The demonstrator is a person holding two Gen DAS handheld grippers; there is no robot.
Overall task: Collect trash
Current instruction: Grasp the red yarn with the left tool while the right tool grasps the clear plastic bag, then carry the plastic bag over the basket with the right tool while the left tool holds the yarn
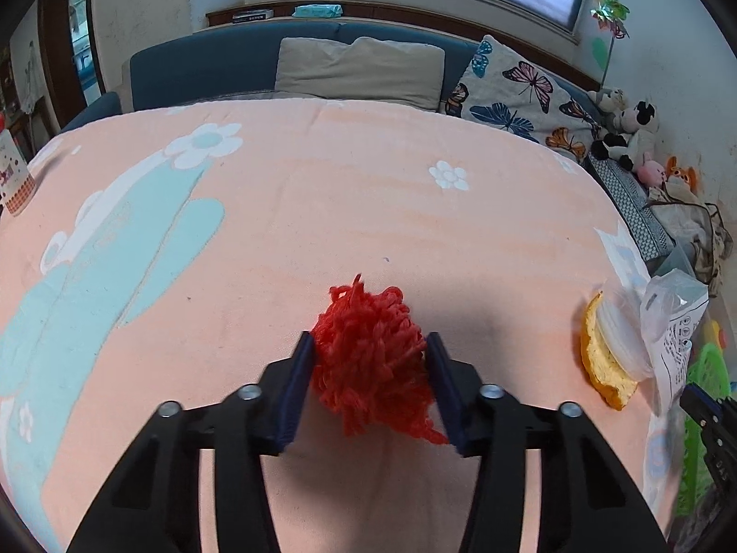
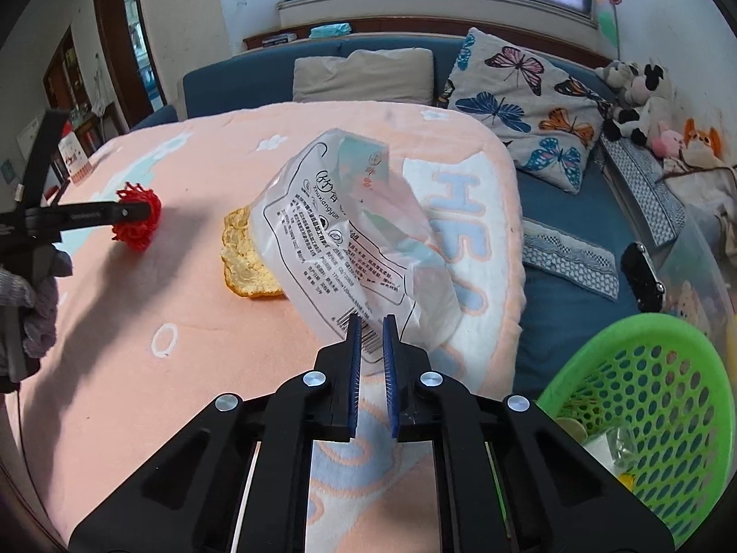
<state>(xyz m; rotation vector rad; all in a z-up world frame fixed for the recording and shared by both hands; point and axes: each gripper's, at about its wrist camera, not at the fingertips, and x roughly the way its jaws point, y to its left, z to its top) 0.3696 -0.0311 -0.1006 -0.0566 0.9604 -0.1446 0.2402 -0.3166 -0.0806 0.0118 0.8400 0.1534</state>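
Red yarn ball [image 1: 371, 359], clear wrapper [image 2: 350, 235] gripped

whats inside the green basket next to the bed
Through the green basket, seen in the right wrist view, a few pale scraps, something clear and crinkled, and a bit of yellow lie at the bottom. Its near wall and the right tongs hide the rest.

I see the pink blanket [image 1: 322, 193] lying bare beyond the red yarn clump [image 1: 371, 359] — open passage all the way to the beige pillow [image 1: 359, 71]. Right of the yarn, an orange peel [image 1: 603, 359] and printed plastic bag [image 2: 350, 239] block the way — past them, the green basket [image 2: 663, 396].
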